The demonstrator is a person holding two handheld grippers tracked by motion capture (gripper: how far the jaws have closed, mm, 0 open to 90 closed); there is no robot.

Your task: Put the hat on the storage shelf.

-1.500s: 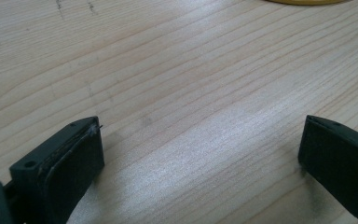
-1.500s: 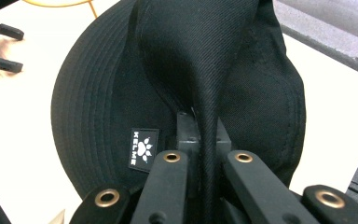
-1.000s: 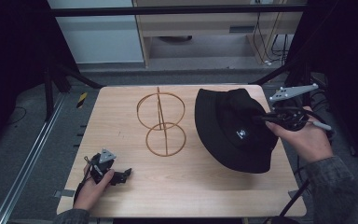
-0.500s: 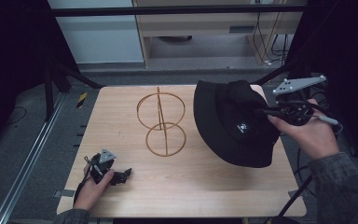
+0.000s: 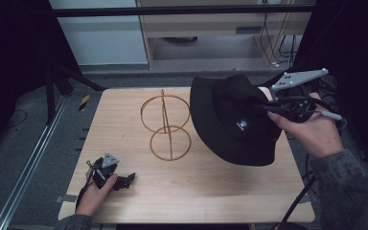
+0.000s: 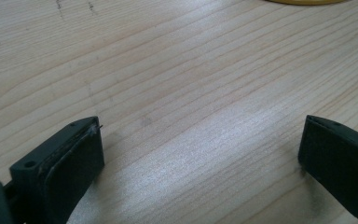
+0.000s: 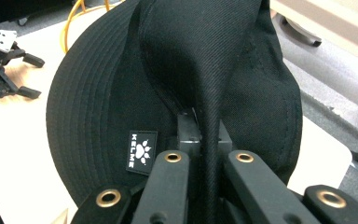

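Observation:
A black bucket hat [image 5: 235, 120] with a small white paw label hangs tilted above the right half of the wooden table [image 5: 196, 191]. My right gripper [image 5: 267, 111] is shut on a pinched fold of the hat's crown [image 7: 205, 84], and the brim droops below it. A gold wire stand [image 5: 165, 125] made of two rings on an upright rod stands at the table's middle. My left gripper [image 5: 124, 181] rests low at the front left corner, its jaws wide open over bare wood [image 6: 196, 116] with nothing between them.
The far left gripper [image 7: 7, 70] also shows in the right gripper view, beyond the hat's brim. Dark frame rails and a shelf unit [image 5: 211, 28] stand past the table's far edge. Cables trail off the right side.
My right gripper has lifted the hat up off the table and tilted it. The left hand and the wire stand have stayed where they were.

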